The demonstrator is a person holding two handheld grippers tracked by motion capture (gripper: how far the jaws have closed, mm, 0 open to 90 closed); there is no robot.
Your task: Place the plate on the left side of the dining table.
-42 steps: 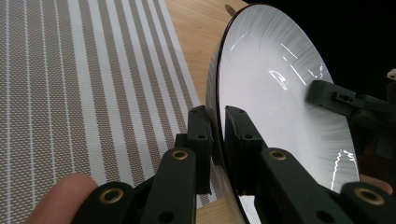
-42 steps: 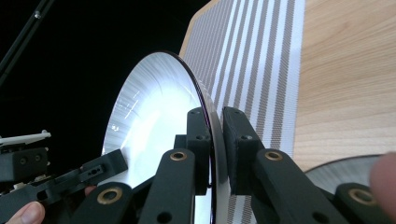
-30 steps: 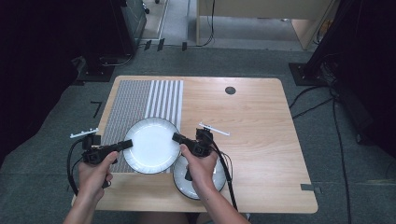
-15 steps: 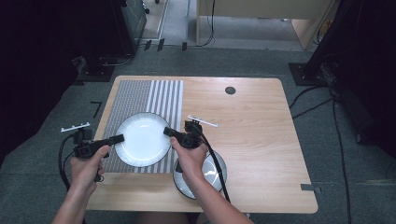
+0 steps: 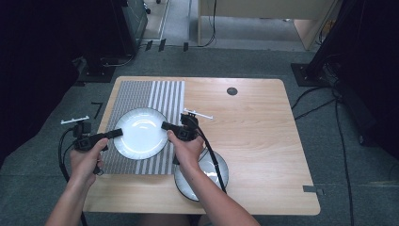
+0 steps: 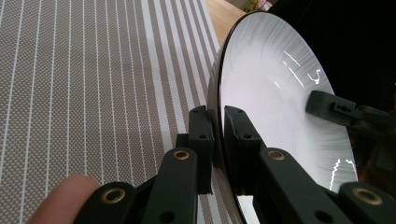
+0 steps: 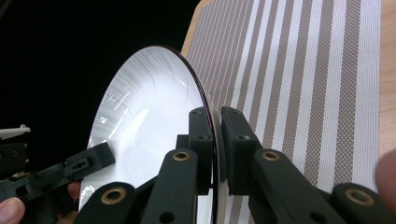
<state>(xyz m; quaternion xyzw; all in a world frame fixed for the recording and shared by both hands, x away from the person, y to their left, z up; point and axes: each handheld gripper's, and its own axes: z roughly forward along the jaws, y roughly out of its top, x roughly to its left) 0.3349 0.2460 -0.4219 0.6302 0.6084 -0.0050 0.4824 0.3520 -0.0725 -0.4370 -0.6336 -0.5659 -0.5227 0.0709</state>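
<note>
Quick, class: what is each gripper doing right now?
Left gripper: shut on the white plate, left rim.
Right gripper: shut on the same plate, right rim.

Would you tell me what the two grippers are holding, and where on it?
Both hold the white plate: left gripper and right gripper each clamp its rim, on opposite sides.

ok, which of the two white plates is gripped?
The white round plate over the striped placemat, pinched by both grippers; the other white plate sits ungripped at the table's near edge.
</note>
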